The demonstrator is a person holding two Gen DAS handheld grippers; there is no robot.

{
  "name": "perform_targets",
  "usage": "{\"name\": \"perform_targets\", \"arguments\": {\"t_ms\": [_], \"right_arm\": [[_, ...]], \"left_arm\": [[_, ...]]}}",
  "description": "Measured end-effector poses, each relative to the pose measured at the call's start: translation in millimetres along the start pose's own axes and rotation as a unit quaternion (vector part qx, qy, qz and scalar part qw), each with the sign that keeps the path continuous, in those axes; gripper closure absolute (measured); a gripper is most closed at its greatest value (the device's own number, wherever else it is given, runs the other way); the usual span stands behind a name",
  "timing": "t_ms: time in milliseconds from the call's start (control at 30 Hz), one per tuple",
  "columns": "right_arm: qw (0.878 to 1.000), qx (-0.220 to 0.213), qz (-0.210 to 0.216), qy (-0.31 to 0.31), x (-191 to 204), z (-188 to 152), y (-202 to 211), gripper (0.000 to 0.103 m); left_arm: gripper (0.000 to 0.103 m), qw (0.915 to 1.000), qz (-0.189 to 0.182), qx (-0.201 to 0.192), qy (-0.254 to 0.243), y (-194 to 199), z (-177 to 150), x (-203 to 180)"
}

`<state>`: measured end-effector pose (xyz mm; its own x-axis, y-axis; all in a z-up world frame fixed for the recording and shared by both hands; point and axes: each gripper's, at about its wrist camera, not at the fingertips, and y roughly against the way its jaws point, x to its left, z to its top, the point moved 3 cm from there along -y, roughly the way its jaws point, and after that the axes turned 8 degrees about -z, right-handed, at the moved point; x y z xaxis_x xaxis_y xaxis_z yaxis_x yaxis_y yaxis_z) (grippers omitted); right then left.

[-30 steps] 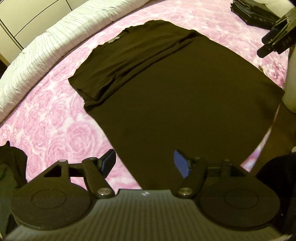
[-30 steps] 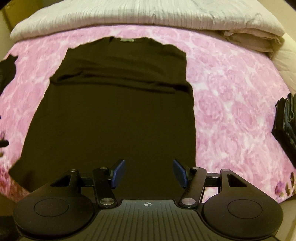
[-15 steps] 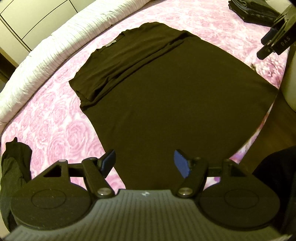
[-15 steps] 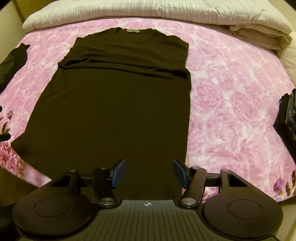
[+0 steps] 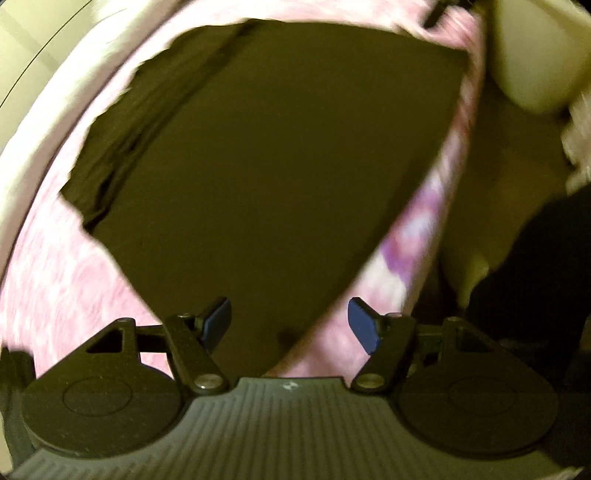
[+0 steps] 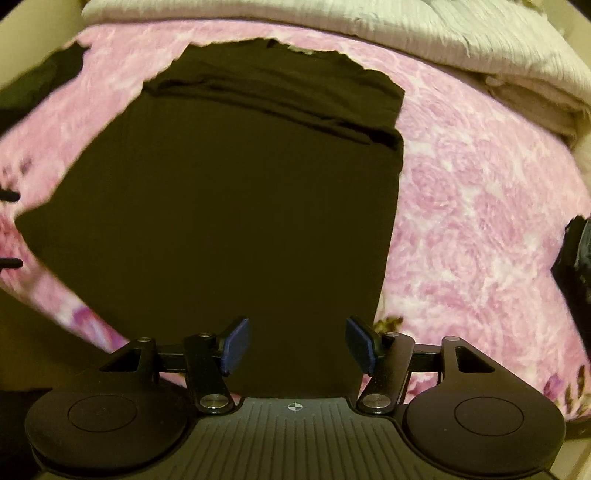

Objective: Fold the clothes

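Note:
A dark brown shirt (image 5: 266,155) lies flat on the pink rose-print bedspread (image 5: 55,280), its sleeves folded in across the chest. My left gripper (image 5: 290,325) hangs open just above the shirt's near left hem corner, nothing between its blue pads. The left wrist view is blurred by motion. In the right wrist view the same shirt (image 6: 240,206) fills the middle, collar at the far end. My right gripper (image 6: 295,345) hovers over the near right hem corner with its jaws opening, and only cloth lies below them, untouched.
A white quilt (image 6: 332,22) and a folded beige blanket (image 6: 524,99) lie along the far side of the bed. Dark folded clothes (image 6: 576,258) sit at the right edge, another dark garment (image 6: 44,77) at the far left. The bed's near edge drops off below the hem.
Both grippers have come down and closer to the shirt's near hem, each rolling a little. The right jaws stand slightly wider than before. The shirt itself has not moved.

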<state>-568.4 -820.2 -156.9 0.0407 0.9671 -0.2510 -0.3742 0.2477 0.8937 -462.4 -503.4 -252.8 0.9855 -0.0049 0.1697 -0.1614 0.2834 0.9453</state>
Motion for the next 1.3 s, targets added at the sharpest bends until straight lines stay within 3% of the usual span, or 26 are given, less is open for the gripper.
{"name": "perform_targets", "arguments": {"t_ms": [233,300,367,467,533,667,900,1000,1067,1167,1300], "right_arm": [[0.997,-0.022,-0.011,0.073,42.7,-31.0,-18.1,0.035],[0.996,-0.027,-0.010,0.088,53.6,-37.5,-22.0,0.035],[0.995,-0.028,-0.003,0.100,64.0,-40.8,-25.1,0.035],[0.993,-0.032,0.008,0.118,80.1,-43.7,-28.1,0.035],[0.990,-0.043,0.014,0.134,90.7,-41.6,-27.5,0.035],[0.981,-0.066,0.028,0.182,113.0,-35.6,-28.6,0.035],[0.957,-0.103,0.048,0.266,156.3,-25.7,-44.1,0.034],[0.948,-0.093,0.047,0.300,166.7,-25.9,-60.3,0.035],[0.951,-0.086,0.056,0.290,164.0,-21.5,-65.7,0.035],[0.966,-0.075,0.078,0.234,145.5,-8.3,-67.3,0.044],[0.975,-0.062,0.086,0.198,128.4,0.8,-70.5,0.049]], "left_arm": [[0.038,0.9944,0.019,0.005,-0.104,-50.7,-37.3,-9.9],[0.035,0.9947,0.011,-0.008,-0.102,-52.8,-41.0,-5.6],[0.045,0.9981,-0.010,-0.009,-0.060,-52.1,-39.9,6.0],[0.051,0.9996,-0.027,-0.011,-0.003,-47.2,-37.4,24.3],[0.054,0.9998,0.001,-0.016,0.008,-42.5,-36.1,36.6],[0.053,0.9978,0.008,-0.039,0.054,-33.3,-32.7,68.9],[0.053,0.9971,0.019,-0.049,0.055,-33.1,-17.9,88.3],[0.053,0.9971,0.022,-0.049,0.054,-31.7,-17.2,87.5],[0.051,0.9973,0.022,-0.048,0.050,-28.8,-18.7,84.0],[0.041,0.9984,0.023,-0.050,0.009,-23.5,-24.1,66.3],[0.040,0.9947,0.052,-0.034,-0.082,-31.8,-27.7,40.6]]}}
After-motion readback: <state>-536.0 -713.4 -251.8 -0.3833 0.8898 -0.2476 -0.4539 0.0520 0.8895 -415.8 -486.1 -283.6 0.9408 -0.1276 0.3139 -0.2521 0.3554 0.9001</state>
